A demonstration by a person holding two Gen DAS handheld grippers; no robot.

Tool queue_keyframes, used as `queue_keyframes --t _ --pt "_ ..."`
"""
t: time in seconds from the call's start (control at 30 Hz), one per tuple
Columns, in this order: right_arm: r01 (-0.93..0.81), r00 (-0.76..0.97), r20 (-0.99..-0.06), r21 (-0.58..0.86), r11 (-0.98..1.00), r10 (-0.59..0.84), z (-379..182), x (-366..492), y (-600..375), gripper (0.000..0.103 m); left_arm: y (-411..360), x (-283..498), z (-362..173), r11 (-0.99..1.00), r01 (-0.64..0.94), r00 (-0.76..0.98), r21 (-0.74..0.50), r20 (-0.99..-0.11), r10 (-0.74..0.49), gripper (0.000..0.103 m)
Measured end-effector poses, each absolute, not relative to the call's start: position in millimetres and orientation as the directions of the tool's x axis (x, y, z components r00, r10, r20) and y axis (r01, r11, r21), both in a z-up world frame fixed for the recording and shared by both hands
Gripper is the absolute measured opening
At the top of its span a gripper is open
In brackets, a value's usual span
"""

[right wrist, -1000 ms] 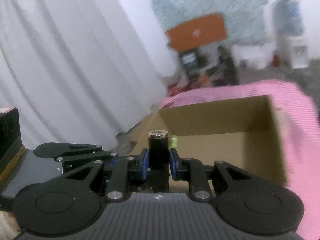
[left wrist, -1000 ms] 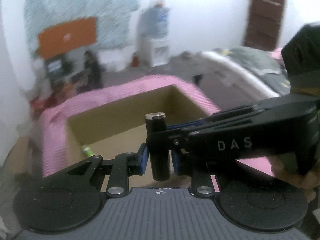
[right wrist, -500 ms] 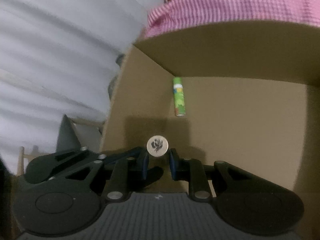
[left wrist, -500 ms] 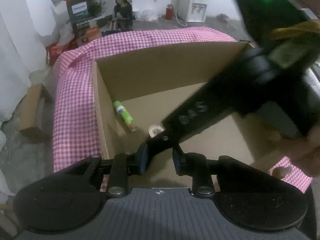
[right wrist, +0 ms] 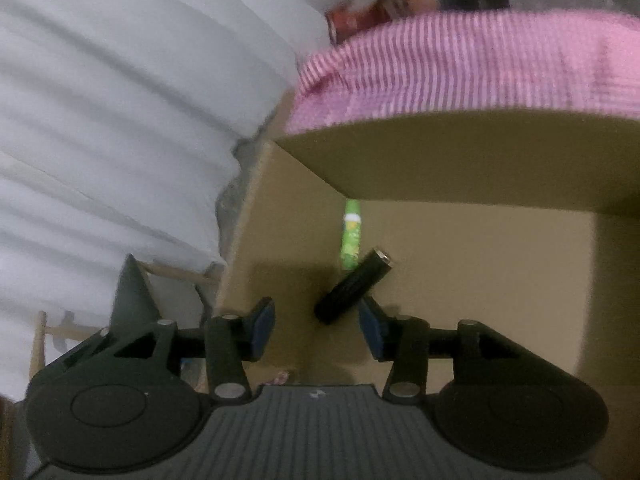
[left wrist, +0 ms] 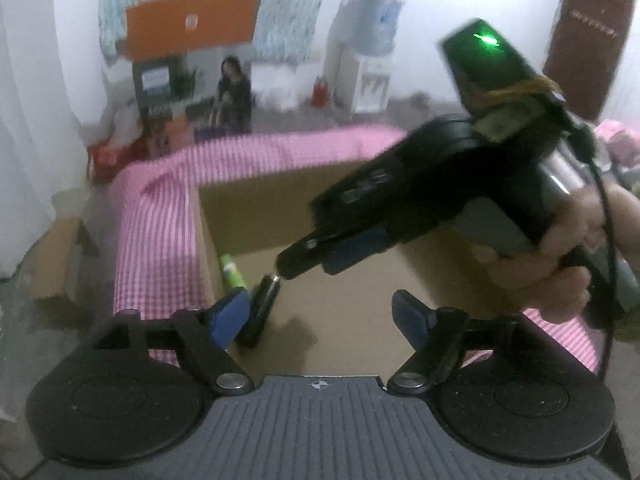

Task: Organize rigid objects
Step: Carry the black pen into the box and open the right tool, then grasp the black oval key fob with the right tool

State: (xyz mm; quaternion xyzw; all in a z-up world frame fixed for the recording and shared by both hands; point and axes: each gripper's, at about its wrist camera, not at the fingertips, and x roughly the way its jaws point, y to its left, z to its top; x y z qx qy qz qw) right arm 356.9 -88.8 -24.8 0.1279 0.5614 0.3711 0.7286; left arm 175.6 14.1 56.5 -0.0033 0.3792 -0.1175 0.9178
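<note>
A black cylinder with a silver cap (right wrist: 354, 285) lies tilted inside the cardboard box (right wrist: 500, 264), free of my grippers; in the left wrist view it (left wrist: 260, 308) shows beside my left finger. A green tube (right wrist: 351, 240) lies on the box floor behind it, also in the left wrist view (left wrist: 232, 272). My right gripper (right wrist: 316, 328) is open just above the cylinder and appears in the left wrist view (left wrist: 320, 256) reaching into the box. My left gripper (left wrist: 320, 316) is open and empty over the box's near edge.
The box stands on a pink checked cloth (left wrist: 156, 224), also in the right wrist view (right wrist: 460, 68). White curtains (right wrist: 120, 120) hang at the left. A smaller cardboard box (left wrist: 56, 256) sits on the floor at the left. Room clutter and a water dispenser (left wrist: 368, 64) stand far behind.
My right gripper opened and let go of the black cylinder, which fell onto the box floor by the green tube. My left gripper opened wide and tilted up.
</note>
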Motion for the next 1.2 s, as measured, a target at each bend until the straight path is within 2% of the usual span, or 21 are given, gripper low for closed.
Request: queue_keyframes --t 0.1,0.27,0.37,0.47,0.57,0.8,0.9,0.97,1.2 --pt "-0.423 0.171 -0.665 0.617 0.664 0.727 4 329 -123 0.052 9 154 68 0.965 0.248 0.733 -0.088 -0.634 -0.247 0.081" --pt "-0.466 0.301 -0.507 0.661 0.588 0.808 44 271 -187 0.055 0 124 77 0.931 0.346 0.762 -0.115 -0.545 -0.350 0.082" --pt "-0.464 0.368 -0.437 0.679 0.569 0.821 49 233 -228 0.055 -7 111 74 0.910 0.387 0.749 -0.145 -0.526 -0.402 0.083" --pt "-0.426 0.416 -0.406 0.704 0.569 0.814 37 200 -263 0.055 -20 101 66 0.891 0.427 0.723 -0.154 -0.534 -0.439 0.083" --pt "-0.351 0.433 -0.420 0.736 0.579 0.798 11 172 -289 0.055 -38 104 48 0.875 0.461 0.657 -0.148 -0.607 -0.448 0.083" --pt "-0.127 0.430 -0.532 0.764 0.632 0.729 -68 152 -312 0.055 -80 114 0 0.822 0.549 0.501 -0.150 -0.728 -0.467 0.081" --pt "-0.058 0.413 -0.550 0.779 0.624 0.725 -94 155 -310 0.055 -102 117 -20 0.800 0.584 0.435 -0.137 -0.780 -0.451 0.077" --pt "-0.008 0.398 -0.554 0.795 0.606 0.731 -109 161 -309 0.054 -112 118 -31 0.794 0.593 0.401 -0.134 -0.807 -0.435 0.068" --pt "0.082 0.358 -0.555 0.820 0.567 0.751 -145 170 -308 0.046 -117 133 -43 0.801 0.590 0.347 -0.106 -0.862 -0.370 0.059"
